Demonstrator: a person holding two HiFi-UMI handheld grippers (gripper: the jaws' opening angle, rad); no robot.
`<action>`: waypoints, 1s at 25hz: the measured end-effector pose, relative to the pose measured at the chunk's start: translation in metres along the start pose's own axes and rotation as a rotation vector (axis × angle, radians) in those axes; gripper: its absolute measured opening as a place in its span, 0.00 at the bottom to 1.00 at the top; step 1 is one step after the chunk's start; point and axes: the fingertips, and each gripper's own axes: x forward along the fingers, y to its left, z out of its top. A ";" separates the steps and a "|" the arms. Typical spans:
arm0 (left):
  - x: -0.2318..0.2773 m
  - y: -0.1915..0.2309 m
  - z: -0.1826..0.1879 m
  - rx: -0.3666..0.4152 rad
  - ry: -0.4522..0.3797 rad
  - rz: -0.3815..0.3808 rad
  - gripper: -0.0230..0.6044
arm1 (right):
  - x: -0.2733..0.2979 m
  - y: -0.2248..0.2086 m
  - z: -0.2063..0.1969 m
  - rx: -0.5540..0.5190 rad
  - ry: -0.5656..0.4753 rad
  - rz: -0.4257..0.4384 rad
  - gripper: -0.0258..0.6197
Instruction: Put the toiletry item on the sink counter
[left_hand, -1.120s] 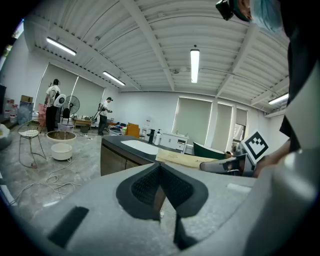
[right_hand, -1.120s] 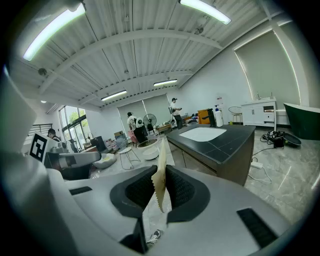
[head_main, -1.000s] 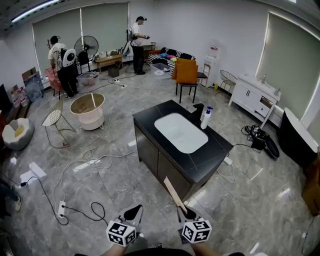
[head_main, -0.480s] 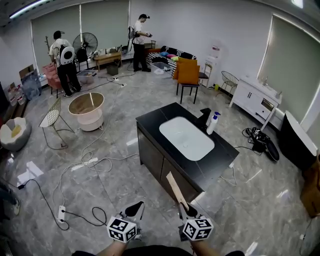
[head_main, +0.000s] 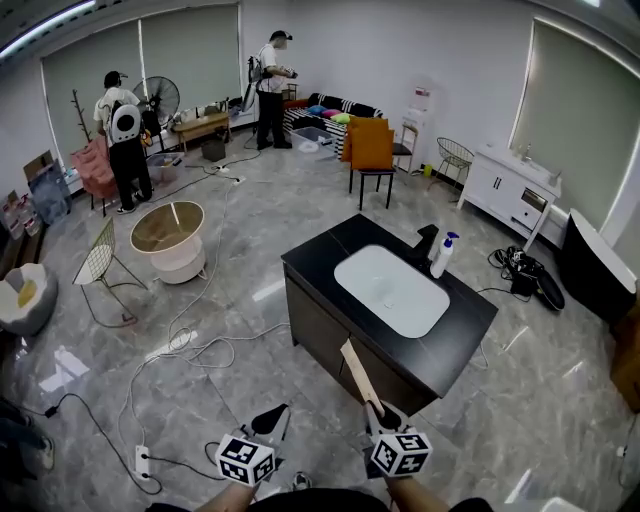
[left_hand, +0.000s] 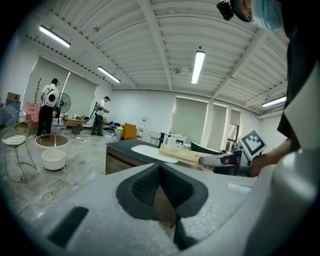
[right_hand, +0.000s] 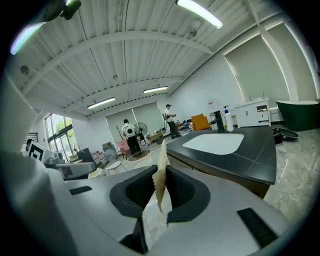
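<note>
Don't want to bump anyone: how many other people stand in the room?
2. One person by the fan at back left; a second person near the sofa at the back. Others may be out of view.

Packet (head_main: 358, 372) print unreadably small, forearms (head_main: 415, 496) cropped at bottom edge

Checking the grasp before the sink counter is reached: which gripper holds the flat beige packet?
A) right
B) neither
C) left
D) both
A: the right gripper has its jaws clamped on the flat beige packet, while the left gripper is shut on nothing.
</note>
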 end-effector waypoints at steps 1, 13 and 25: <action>0.001 0.008 0.001 0.000 0.001 -0.006 0.04 | 0.006 0.003 0.001 0.003 -0.002 -0.007 0.13; 0.045 0.063 0.004 -0.024 0.037 -0.052 0.04 | 0.078 0.004 0.019 -0.013 0.019 -0.037 0.13; 0.136 0.124 0.036 -0.032 0.029 0.030 0.04 | 0.182 -0.041 0.058 -0.025 0.058 0.022 0.13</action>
